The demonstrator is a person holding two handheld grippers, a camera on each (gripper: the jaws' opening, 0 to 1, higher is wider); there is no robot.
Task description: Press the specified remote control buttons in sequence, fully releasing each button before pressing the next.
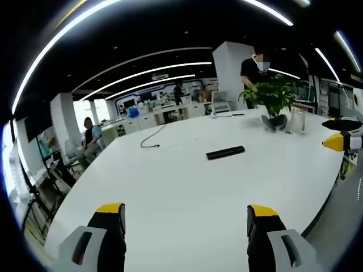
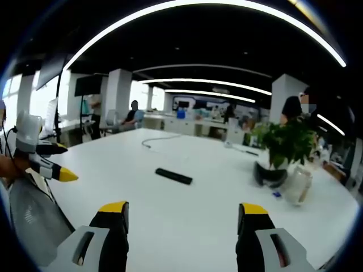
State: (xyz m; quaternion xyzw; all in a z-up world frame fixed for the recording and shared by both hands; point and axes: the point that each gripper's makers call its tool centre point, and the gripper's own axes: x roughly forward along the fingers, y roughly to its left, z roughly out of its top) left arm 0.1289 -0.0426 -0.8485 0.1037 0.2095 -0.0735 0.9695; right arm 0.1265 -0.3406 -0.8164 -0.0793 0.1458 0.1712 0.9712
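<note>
Remote [image 1: 225, 152] lies well ahead of both your tools, crosswise on the counter [image 1: 187, 192], short of the plant [image 1: 271, 96]. Left tool [image 1: 185, 218] and right tool [image 2: 182, 215] both gape empty; neither looks clearly nearer.

- Your slim black remote control [image 1: 225, 152] on the white table [image 1: 187, 198] lies too far off and too small for you to tell any button in either view.
- Your left gripper [image 1: 184, 218] is cut off by the bottom edge, leaving you just the yellow-tipped jaws.
- The dark pot under the green leafy plant [image 2: 288, 141] is blurred, its shape unclear.
</note>
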